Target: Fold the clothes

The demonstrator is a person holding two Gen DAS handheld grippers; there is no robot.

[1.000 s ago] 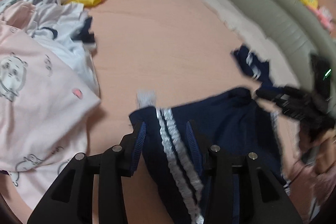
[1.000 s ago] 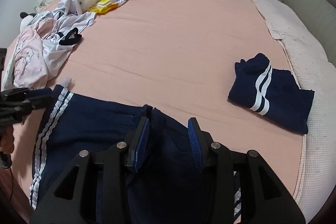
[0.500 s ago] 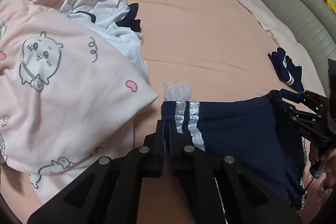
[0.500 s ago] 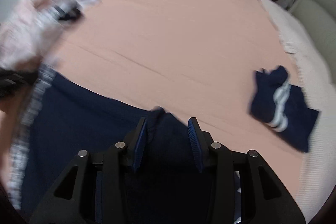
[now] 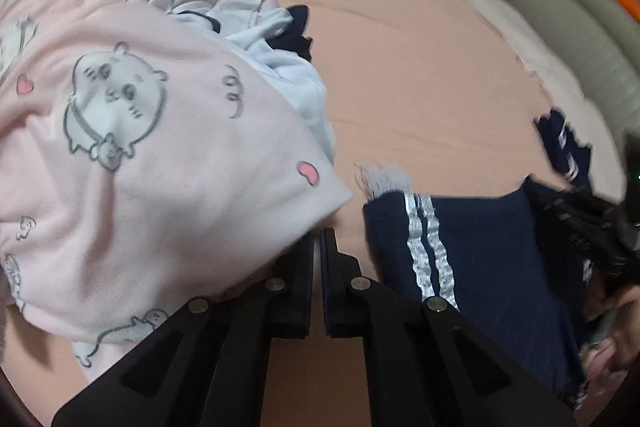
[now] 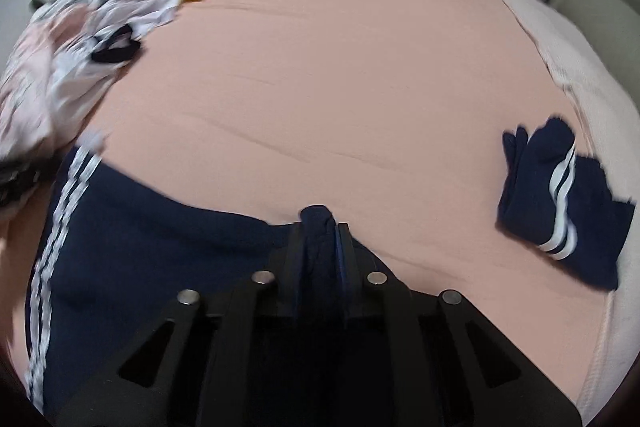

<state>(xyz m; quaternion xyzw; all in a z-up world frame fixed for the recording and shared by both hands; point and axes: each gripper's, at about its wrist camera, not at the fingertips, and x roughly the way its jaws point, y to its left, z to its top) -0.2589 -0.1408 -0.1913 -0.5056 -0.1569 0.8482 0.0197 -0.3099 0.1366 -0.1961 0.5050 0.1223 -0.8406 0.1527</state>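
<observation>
Navy garment (image 6: 152, 247): spread flat on the pink bed (image 6: 340, 75), long axis across the right wrist view, white-striped edge at left. Left gripper (image 5: 318, 239): pressed together, nothing seen between. Right gripper (image 6: 320, 227): closing, a navy fold pinched between.

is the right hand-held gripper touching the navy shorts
Touching. In the right wrist view the right hand-held gripper is closing, with a bunched fold of the navy shorts pinched between its fingers.
</observation>
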